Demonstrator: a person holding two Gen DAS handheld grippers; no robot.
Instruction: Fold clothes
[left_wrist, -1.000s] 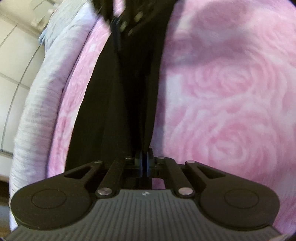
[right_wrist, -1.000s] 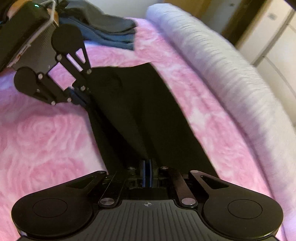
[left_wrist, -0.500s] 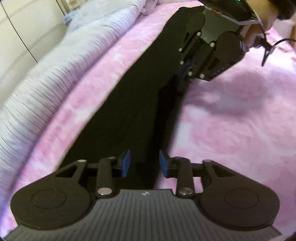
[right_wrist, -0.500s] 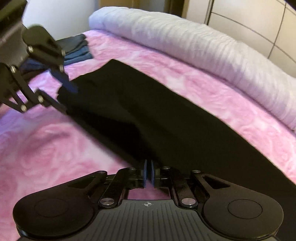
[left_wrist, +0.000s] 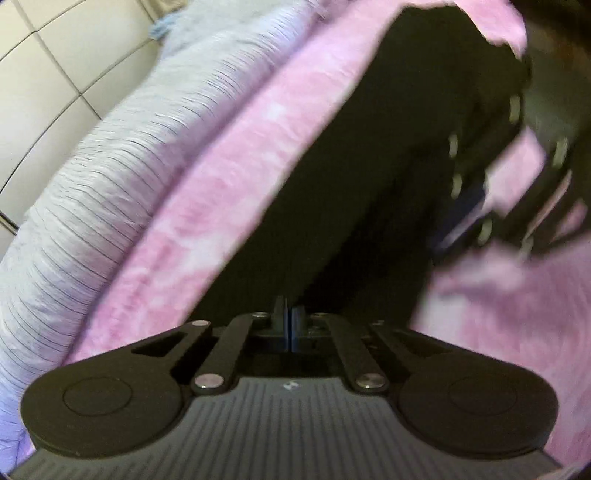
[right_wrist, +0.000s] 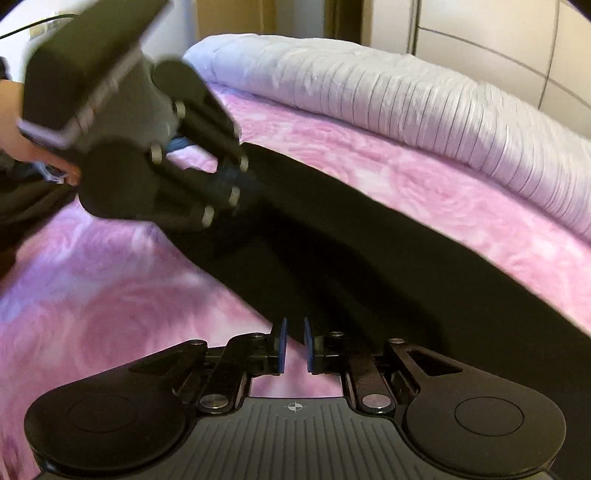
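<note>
- Black garment (right_wrist: 369, 258): a long dark strip lying flat on the pink rose-patterned bedspread (right_wrist: 92, 314), running parallel to the bed's far edge.
- Left gripper (left_wrist: 288, 321): blue pads pressed together after a brief opening and closing; dark cloth lies right at the tips, but whether a fold is pinched between them cannot be told. In the right wrist view, the same tool (right_wrist: 236, 181) sits blurred over the garment's far end, held by a hand (right_wrist: 14, 122).
- Right gripper (right_wrist: 293, 345): jaws have just been parting, a narrow gap between the pads (right_wrist: 282, 345); the garment's near border lies just beyond the tips, unpinched.
- Rolled pale-lilac quilt (right_wrist: 424, 99): a ribbed bolster along the bed's far edge, separated from the garment by a band of bedspread.
- Cream panelled cupboard doors (left_wrist: 48, 70): behind the quilt.
</note>
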